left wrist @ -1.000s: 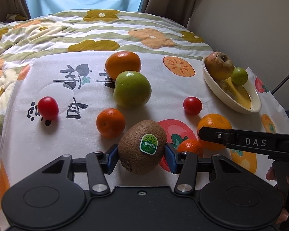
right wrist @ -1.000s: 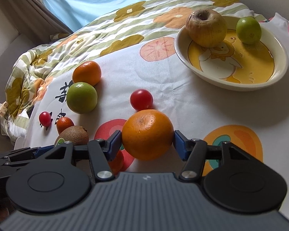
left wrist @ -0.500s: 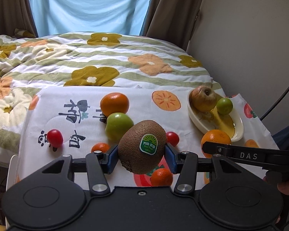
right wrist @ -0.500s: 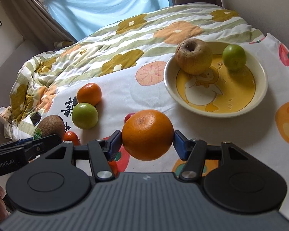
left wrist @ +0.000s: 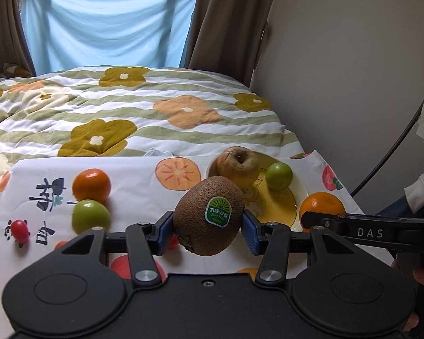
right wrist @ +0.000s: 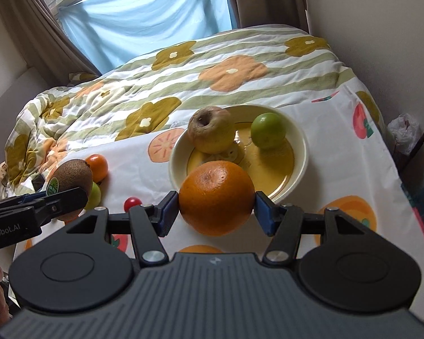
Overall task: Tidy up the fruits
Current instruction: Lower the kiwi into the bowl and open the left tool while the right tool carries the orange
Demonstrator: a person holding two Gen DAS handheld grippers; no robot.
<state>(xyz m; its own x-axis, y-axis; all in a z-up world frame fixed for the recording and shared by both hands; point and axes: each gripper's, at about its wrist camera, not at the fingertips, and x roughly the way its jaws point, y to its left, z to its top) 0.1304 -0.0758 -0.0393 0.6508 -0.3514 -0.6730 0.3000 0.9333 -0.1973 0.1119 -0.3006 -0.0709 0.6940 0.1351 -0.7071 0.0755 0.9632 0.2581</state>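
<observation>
Your left gripper (left wrist: 209,233) holds the kiwi (left wrist: 209,216) in the air above the fruit-print cloth (left wrist: 144,186), its blue fingers (left wrist: 164,233) part-way closed and pressing the fruit on both sides, with the green sticker facing the camera. Your right gripper (right wrist: 216,212) likewise holds the large orange (right wrist: 216,197) clear of the cloth, fingers (right wrist: 264,212) set wider and pressed against its flanks. In the right wrist view the cream bowl (right wrist: 178,152) lies at 12 o'clock from the orange, just beyond it, and contains a wrinkled apple (right wrist: 210,128) and a small green fruit (right wrist: 268,130), which sit apart. In the left wrist view a mandarin (left wrist: 91,185), a green apple (left wrist: 90,216) touching it and a cherry tomato (left wrist: 19,227) rest on the cloth at 9 to 10 o'clock from the kiwi.
</observation>
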